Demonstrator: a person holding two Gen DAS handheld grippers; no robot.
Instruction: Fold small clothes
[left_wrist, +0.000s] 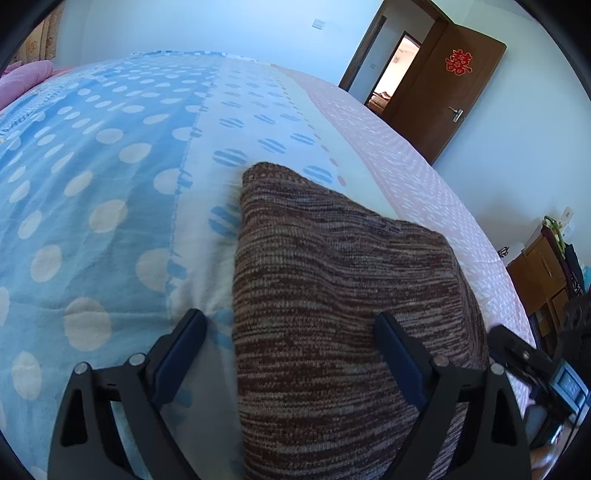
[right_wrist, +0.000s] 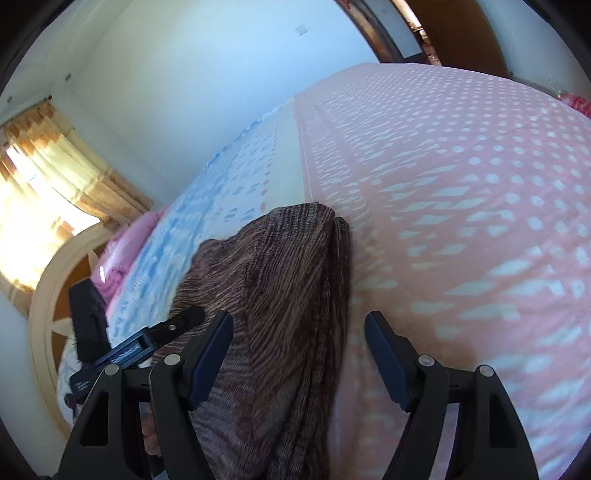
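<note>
A bed (left_wrist: 110, 177) with a blue, white and pink dotted cover filled the room. A pink pillow (left_wrist: 22, 79) lay at its far left corner. Beyond its right edge stood an open brown door (left_wrist: 447, 99); wooden drawers (left_wrist: 543, 273) stood near its right side.

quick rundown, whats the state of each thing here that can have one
left tool: open, fingers either side of the garment's edge
right tool: open, garment between its fingers, not clamped
brown striped knit garment: folded, lying on the bed
bedspread: spread flat
door: open
curtain: drawn across the lit window
</note>
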